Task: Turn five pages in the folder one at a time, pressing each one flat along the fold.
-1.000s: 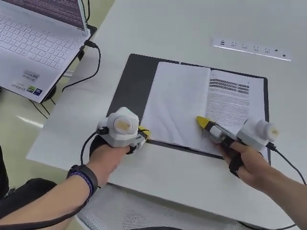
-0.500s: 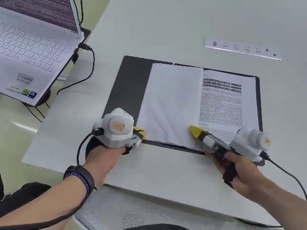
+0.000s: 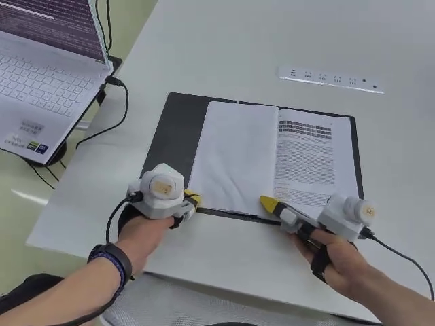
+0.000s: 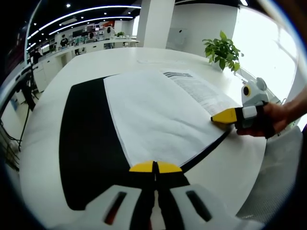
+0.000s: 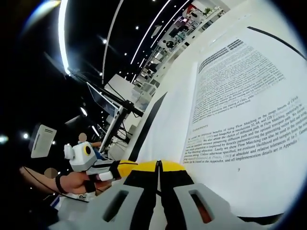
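Our left gripper [image 3: 194,199] and right gripper [image 3: 266,202], jaws closed and empty, at the folder's [image 3: 175,129] near edge; we could snag several pages [image 3: 306,163] together.

bright, even light; edges bend

in the head view we see the white table [image 3: 224,41] evenly lit, sharp, with faint shadows. in the left gripper view a window [image 4: 268,43] blows out white. in the right gripper view a ceiling light strip [image 5: 61,38] glares and bows; the printed page [image 5: 240,110] is crisp.
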